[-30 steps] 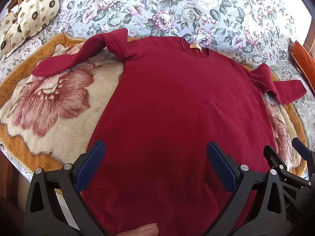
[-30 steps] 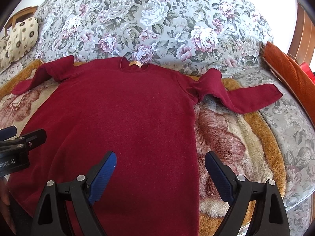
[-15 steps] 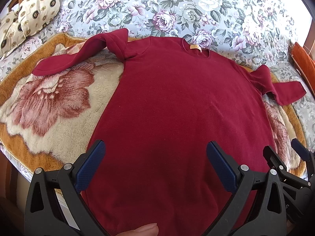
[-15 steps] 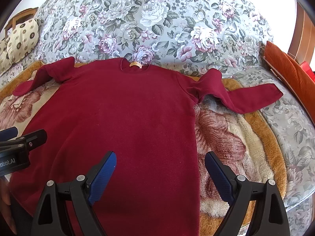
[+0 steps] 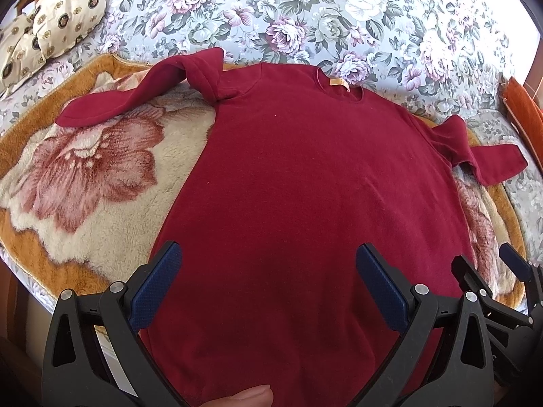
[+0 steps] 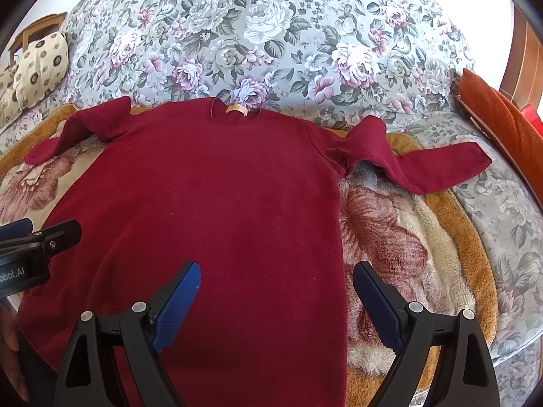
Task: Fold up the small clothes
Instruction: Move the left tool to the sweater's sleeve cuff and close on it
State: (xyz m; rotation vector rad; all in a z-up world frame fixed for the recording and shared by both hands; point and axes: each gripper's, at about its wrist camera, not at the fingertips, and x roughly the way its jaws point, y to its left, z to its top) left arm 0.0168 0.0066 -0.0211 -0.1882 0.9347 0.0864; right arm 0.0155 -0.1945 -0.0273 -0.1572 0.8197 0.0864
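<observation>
Nothing has shifted since a second ago: your left gripper (image 5: 268, 288) and right gripper (image 6: 276, 305) hover spread wide, holding nothing, over the maroon sweater (image 5: 305, 186). It lies flat on a fleecy rose-patterned blanket (image 5: 85, 176) atop the floral bedspread (image 6: 271, 34); patterned pillows (image 5: 57, 30) sit far left.

Floral bed (image 6: 305, 51): plush blanket (image 5: 85, 176), patterned pillows (image 5: 61, 34), orange cushion (image 6: 502, 115).

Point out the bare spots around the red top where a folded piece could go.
Free: the plush blanket below the left sleeve, and the strip right of the body under the right sleeve. The floral bedspread beyond the collar is bare too. The red top fills the middle.
</observation>
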